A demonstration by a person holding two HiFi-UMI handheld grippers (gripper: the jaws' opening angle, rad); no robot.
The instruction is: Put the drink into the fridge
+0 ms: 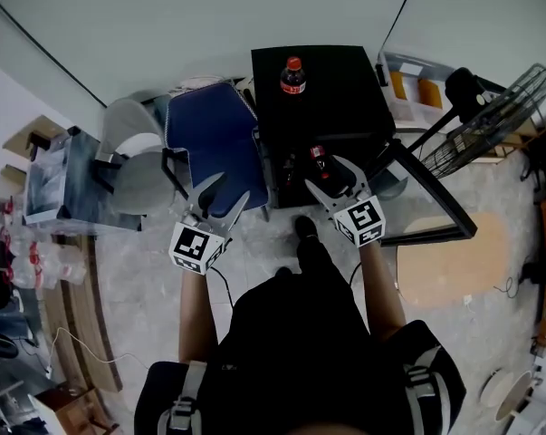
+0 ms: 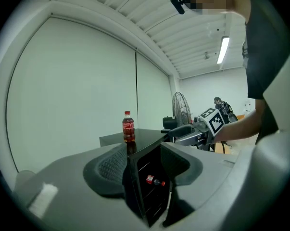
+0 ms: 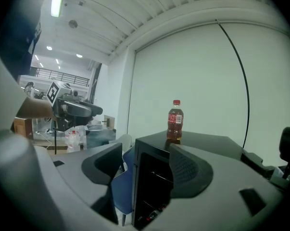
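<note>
Standing on the fridge (image 1: 331, 98) is a red-capped cola bottle (image 1: 292, 76); left gripper (image 1: 229, 188) and right gripper (image 1: 329, 174) jaws spread.

Seen from the head view, the right gripper (image 1: 334, 178) covers most of the lying bottle (image 1: 317, 156) inside the fridge (image 1: 322, 89), leaving only its red cap end. In the right gripper view that gripper's jaws block the lower shelves. The label on the standing bottle (image 3: 175, 119) on the fridge top is too small to read.
</note>
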